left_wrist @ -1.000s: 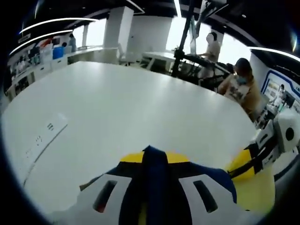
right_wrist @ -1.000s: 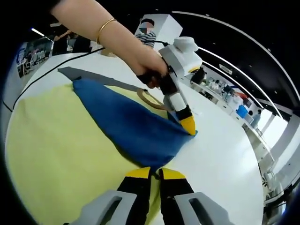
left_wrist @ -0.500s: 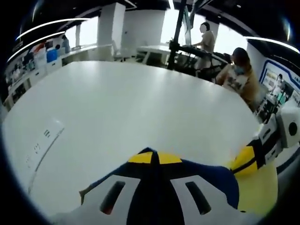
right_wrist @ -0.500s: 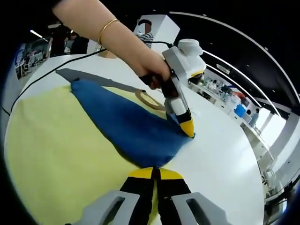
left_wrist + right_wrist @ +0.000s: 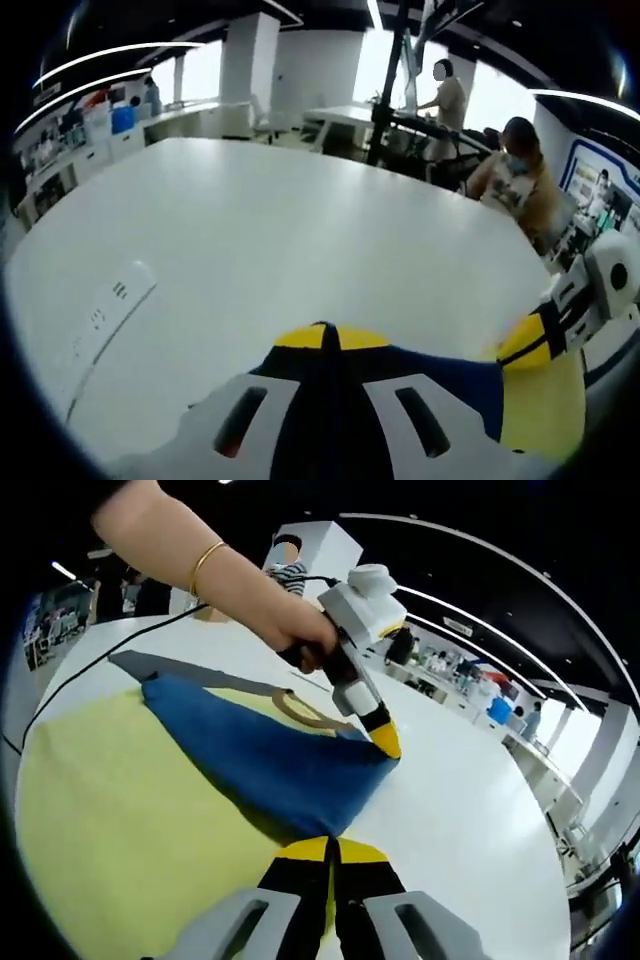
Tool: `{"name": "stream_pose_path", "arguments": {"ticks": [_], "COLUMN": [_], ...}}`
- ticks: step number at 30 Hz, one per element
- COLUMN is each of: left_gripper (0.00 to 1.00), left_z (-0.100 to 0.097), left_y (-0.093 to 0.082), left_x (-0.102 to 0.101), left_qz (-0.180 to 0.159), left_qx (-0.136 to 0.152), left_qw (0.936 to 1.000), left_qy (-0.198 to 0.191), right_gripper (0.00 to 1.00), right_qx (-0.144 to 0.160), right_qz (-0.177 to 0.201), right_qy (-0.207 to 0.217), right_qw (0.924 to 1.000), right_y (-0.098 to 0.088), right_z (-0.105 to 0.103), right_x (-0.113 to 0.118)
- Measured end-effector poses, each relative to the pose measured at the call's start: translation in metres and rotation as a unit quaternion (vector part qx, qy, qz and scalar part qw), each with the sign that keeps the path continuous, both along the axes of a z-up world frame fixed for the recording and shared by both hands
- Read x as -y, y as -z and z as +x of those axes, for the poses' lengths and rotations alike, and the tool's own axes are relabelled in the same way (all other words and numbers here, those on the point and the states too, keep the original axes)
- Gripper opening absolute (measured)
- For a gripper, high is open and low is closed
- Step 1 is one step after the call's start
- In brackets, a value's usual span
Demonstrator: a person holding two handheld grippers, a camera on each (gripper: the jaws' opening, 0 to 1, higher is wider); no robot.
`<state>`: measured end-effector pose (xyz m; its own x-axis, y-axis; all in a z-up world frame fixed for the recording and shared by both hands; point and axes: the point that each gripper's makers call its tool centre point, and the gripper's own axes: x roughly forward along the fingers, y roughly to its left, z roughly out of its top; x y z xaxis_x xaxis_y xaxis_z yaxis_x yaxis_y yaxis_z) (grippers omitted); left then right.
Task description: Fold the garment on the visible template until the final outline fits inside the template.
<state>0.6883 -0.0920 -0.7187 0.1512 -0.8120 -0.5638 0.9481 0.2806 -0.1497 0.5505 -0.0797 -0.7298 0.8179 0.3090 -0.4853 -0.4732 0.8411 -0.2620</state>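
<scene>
A blue garment (image 5: pixel 270 765) lies folded into a long wedge on the yellow template (image 5: pixel 120 820). In the right gripper view my right gripper (image 5: pixel 330 850) is shut on the garment's near edge. A hand holds my left gripper (image 5: pixel 385 745) shut on the far right corner. In the left gripper view my left gripper (image 5: pixel 325 337) is shut, with blue garment (image 5: pixel 445 375) bunched around its jaws. The right gripper (image 5: pixel 530 345) comes in from the right, over a patch of yellow template (image 5: pixel 545 415).
The white table (image 5: pixel 300 230) stretches ahead, with a small printed label (image 5: pixel 110 305) at its left. A grey strip (image 5: pixel 150 665), a tan loop (image 5: pixel 300 710) and a black cable (image 5: pixel 110 645) lie by the template's far side. People (image 5: pixel 515 175) sit and stand beyond the table.
Both grippers stay shut on the garment. In the right gripper view the left gripper and its corner have shifted slightly left and up. The views have tilted a little.
</scene>
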Motion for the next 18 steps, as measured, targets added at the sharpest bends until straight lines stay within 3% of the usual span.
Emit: {"name": "stream_pose_path", "arguments": {"ticks": [6, 13, 16, 18], "left_gripper": [0.00, 0.00, 0.00, 0.00], "left_z": [0.002, 0.008, 0.011, 0.014], "left_y": [-0.001, 0.004, 0.006, 0.007], "left_x": [0.006, 0.014, 0.018, 0.021], "left_qz": [-0.004, 0.004, 0.009, 0.011], "left_qx": [0.007, 0.030, 0.046, 0.056], "left_qw": [0.9999, 0.9991, 0.9984, 0.9976], "left_qy": [-0.008, -0.028, -0.032, -0.039], "right_gripper": [0.00, 0.00, 0.00, 0.00], "right_qx": [-0.011, -0.040, -0.058, -0.058], "right_qz": [0.062, 0.152, 0.162, 0.154], "right_qy": [0.042, 0.116, 0.143, 0.143], "right_qw": [0.9971, 0.9808, 0.9747, 0.9759], "right_y": [-0.004, -0.002, 0.003, 0.005], "right_z": [0.003, 0.009, 0.010, 0.013], "right_x": [0.009, 0.028, 0.037, 0.038]}}
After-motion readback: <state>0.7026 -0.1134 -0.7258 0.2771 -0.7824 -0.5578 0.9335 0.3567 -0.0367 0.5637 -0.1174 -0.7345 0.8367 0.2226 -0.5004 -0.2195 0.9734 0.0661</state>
